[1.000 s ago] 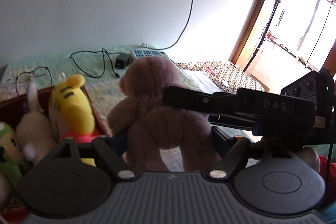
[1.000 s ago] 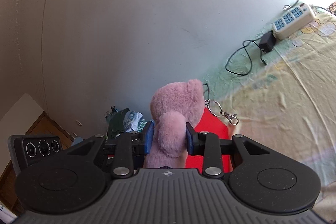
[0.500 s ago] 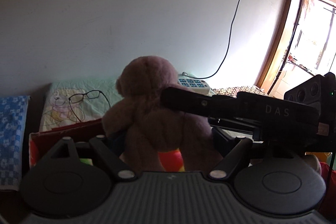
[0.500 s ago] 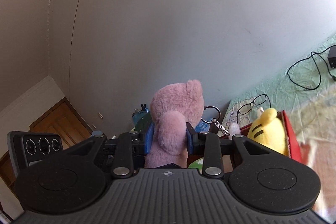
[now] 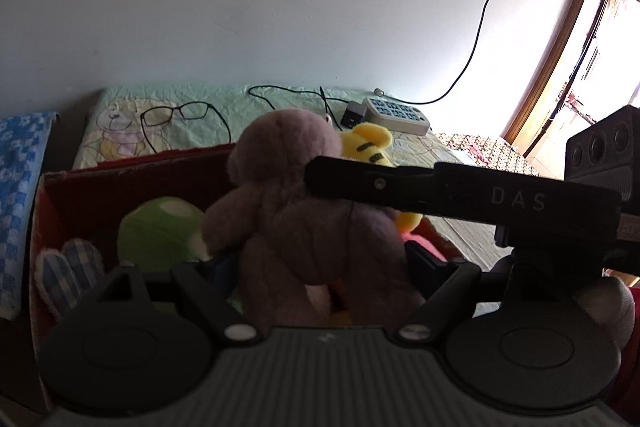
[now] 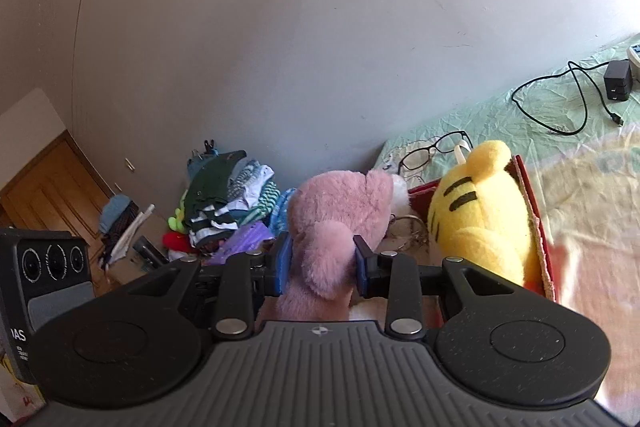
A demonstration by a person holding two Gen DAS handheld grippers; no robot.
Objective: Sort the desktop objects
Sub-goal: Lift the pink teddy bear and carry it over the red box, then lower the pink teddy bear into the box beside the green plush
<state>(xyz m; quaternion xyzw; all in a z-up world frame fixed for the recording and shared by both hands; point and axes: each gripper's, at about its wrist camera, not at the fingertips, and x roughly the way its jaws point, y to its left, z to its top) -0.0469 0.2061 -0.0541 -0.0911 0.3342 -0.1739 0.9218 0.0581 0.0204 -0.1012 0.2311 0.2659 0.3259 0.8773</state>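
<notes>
The pink plush bear [image 5: 308, 223] hangs upright in the middle of the left wrist view, over the red box [image 5: 132, 171], its legs reaching down between the two fingers of the left gripper [image 5: 316, 267]. That gripper's jaws stand wide on either side of the bear's lower body; whether the pads actually press on the plush cannot be told, since the body hides them. In the right wrist view the same bear [image 6: 340, 223] sits at lower centre, and the right gripper [image 6: 322, 263] is clamped on one of its limbs, a blue pad [image 6: 285, 259] pushed into the fur on each side. The right gripper's black body crosses the left wrist view from the right edge to the bear's shoulder.

Just right of the bear in the right wrist view, a yellow striped plush [image 6: 480, 219] sits inside the box against its right wall. In the left wrist view a green spotted plush [image 5: 160, 227] lies in the box at lower left. Beyond the box, toward the wall, a pair of glasses [image 5: 176, 113] lies on the pale green cloth [image 5: 280, 99], with a power strip [image 5: 396, 113] farther right.
</notes>
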